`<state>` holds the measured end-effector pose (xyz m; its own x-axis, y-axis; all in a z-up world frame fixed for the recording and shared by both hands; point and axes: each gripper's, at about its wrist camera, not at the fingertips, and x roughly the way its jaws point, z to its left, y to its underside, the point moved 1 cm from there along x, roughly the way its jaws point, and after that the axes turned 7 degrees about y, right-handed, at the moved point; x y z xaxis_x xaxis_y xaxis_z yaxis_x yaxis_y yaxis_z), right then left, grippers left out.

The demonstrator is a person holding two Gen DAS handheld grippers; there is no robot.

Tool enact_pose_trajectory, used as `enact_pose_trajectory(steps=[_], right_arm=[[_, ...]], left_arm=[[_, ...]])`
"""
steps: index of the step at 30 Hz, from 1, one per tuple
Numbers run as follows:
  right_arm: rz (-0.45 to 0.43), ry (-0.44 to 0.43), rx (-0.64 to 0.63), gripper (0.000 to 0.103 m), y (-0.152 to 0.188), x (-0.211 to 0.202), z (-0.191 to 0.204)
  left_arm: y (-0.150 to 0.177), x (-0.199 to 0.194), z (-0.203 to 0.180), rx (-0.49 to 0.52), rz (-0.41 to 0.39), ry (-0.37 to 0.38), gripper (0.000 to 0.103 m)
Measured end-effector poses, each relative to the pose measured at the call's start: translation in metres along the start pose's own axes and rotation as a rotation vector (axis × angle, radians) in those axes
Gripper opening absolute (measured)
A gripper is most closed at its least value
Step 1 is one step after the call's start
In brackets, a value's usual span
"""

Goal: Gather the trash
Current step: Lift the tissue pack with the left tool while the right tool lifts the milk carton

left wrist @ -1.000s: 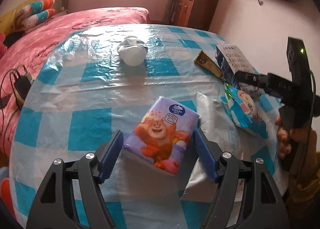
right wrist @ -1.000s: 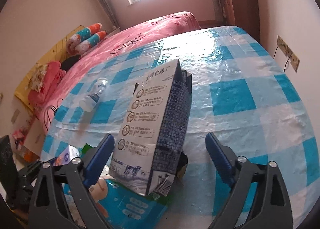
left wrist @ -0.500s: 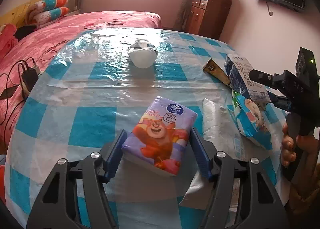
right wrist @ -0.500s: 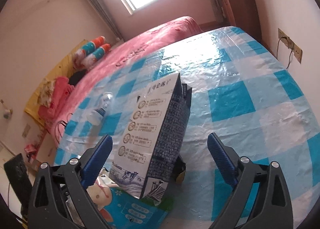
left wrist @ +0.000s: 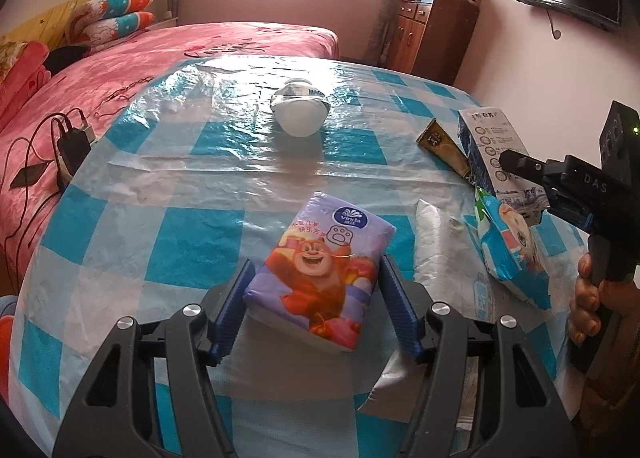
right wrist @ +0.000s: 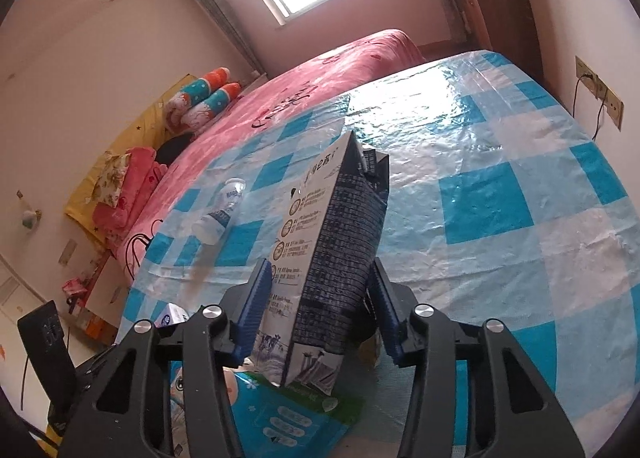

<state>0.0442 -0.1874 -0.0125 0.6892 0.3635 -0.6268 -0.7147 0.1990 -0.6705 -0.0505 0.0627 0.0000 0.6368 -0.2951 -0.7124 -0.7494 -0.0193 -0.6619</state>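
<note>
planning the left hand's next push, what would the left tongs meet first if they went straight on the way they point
The tissue pack, already gripped between the left tongs. Beyond it lies bare tablecloth, then probably the plastic bottle; depth is unclear.

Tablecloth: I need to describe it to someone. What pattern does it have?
The tablecloth has a blue and white check pattern, seen best in the left wrist view.

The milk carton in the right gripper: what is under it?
Under the milk carton lies a blue-and-green cartoon packet; behind it, a brown sachet pokes out. The carton hides the rest of both.
</note>
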Motion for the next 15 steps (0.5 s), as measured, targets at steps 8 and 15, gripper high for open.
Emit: enact_pose_trajectory(steps=[8, 15], right_arm=[[-0.025, -0.032, -0.009, 0.037, 0.0, -0.007, 0.0], [-0.034, -0.029, -0.009, 0.035, 0.0, -0.008, 0.001]], left_arm=[[0.001, -0.004, 0.009, -0.05, -0.02, 0.016, 0.063], [0.001, -0.007, 0.017, -0.094, -0.038, 0.044, 0.063]])
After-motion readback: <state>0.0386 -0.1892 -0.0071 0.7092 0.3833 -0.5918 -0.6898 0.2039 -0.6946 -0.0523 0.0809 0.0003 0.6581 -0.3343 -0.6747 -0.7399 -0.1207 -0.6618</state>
